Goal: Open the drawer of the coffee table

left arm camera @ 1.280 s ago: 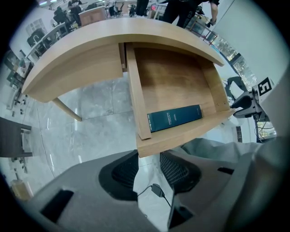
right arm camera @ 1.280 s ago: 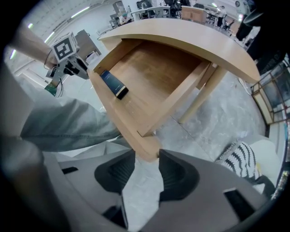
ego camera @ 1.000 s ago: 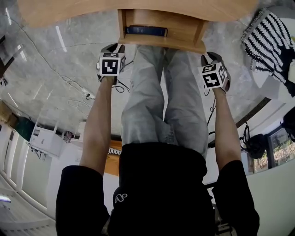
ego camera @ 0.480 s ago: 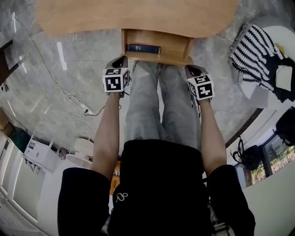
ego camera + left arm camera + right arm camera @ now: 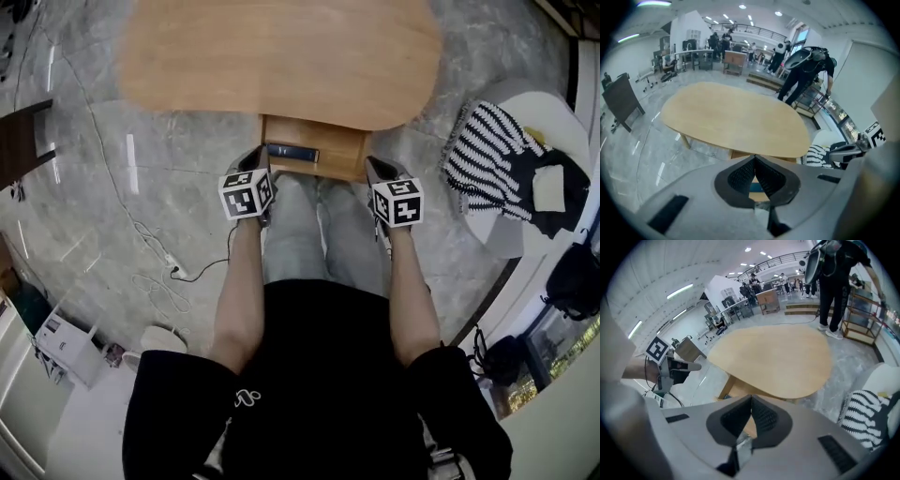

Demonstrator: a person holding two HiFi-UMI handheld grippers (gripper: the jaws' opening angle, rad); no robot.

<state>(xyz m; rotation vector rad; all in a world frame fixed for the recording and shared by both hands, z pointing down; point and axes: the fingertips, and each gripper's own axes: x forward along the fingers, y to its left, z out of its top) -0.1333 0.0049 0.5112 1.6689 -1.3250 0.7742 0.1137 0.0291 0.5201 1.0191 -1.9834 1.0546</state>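
The oval wooden coffee table [image 5: 281,56] lies below me, and its drawer [image 5: 314,161] stands pulled out from the near edge. A dark blue flat thing [image 5: 292,151] lies inside the drawer. My left gripper [image 5: 257,161] hangs shut and empty by the drawer's left front corner, above it. On the other side my right gripper [image 5: 377,169] is shut too, with nothing held. In the left gripper view the pads [image 5: 754,161] meet over the table [image 5: 736,122]. The right gripper view shows its jaws [image 5: 751,401] closed before the table [image 5: 773,359].
A black-and-white striped cloth [image 5: 487,155] lies on a white round seat at the right. A cable [image 5: 155,272] snakes over the grey floor at the left. People [image 5: 801,70] stand beyond the table's far side. White furniture [image 5: 66,347] sits low on the left.
Both grippers have risen from the drawer's front and drawn back toward me, and their jaws have closed on nothing. The view has climbed, so the table and the drawer look smaller.
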